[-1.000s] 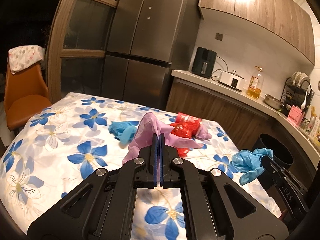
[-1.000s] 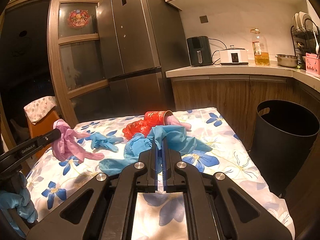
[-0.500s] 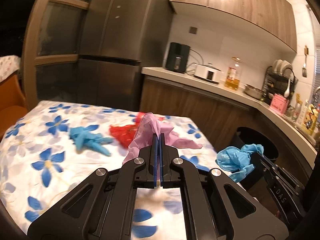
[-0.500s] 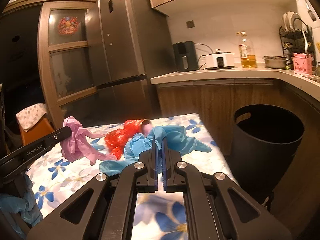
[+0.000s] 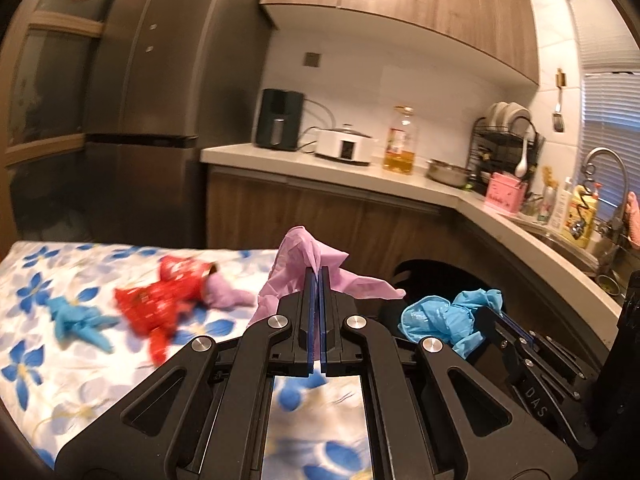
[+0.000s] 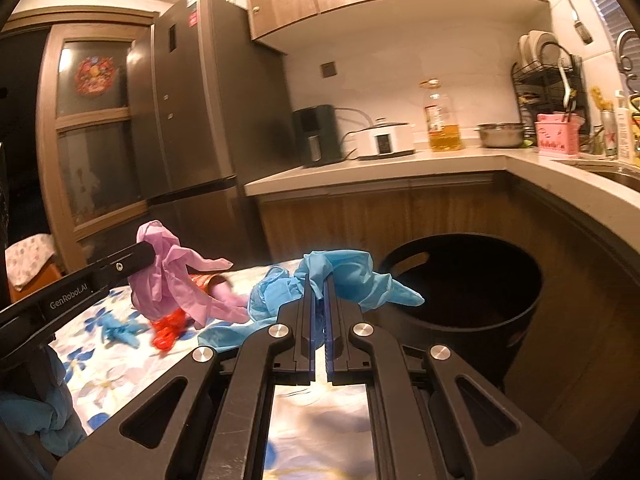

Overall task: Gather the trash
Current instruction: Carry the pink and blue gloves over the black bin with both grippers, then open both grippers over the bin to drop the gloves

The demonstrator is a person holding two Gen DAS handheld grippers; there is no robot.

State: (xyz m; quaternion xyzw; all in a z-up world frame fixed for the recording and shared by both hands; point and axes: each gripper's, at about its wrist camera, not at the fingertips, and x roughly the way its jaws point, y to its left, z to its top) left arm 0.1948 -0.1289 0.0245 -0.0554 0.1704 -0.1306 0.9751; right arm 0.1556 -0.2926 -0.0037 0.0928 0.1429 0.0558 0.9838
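Two grippers are in view, each with its jaws clamped on a glove. The left gripper (image 5: 317,274) has its jaws pinched tight on a pink glove (image 5: 308,258), which bunches above the tips and trails a flap to the right, lifted clear of the cloth. The right gripper (image 6: 319,280) has its jaws closed on a blue glove (image 6: 352,272), whose crumpled body spills to both sides of the tips and hangs over the desk's edge, just beside the bin (image 6: 476,280). In the left wrist view the right gripper shows at the lower right with the blue glove at its tip, in front of the bin's dark mouth. In the right wrist view the left gripper reaches in from the left with the pink glove dangling from its end. Below both lies the desk (image 5: 60,364), covered in a white cloth with blue flowers. Farther along it rest a red wrapper (image 5: 164,300), blurred, a second pink glove (image 5: 226,294) touching the wrapper's right end, and another blue glove (image 5: 80,320) to the wrapper's left, apart from it. The bin is black, round and open, standing on the floor between the desk and the wooden cabinets. Beyond are the counter (image 6: 400,164) with an oil bottle (image 6: 442,120) and a white cooker (image 6: 384,138), and the dark fridge (image 6: 192,104).
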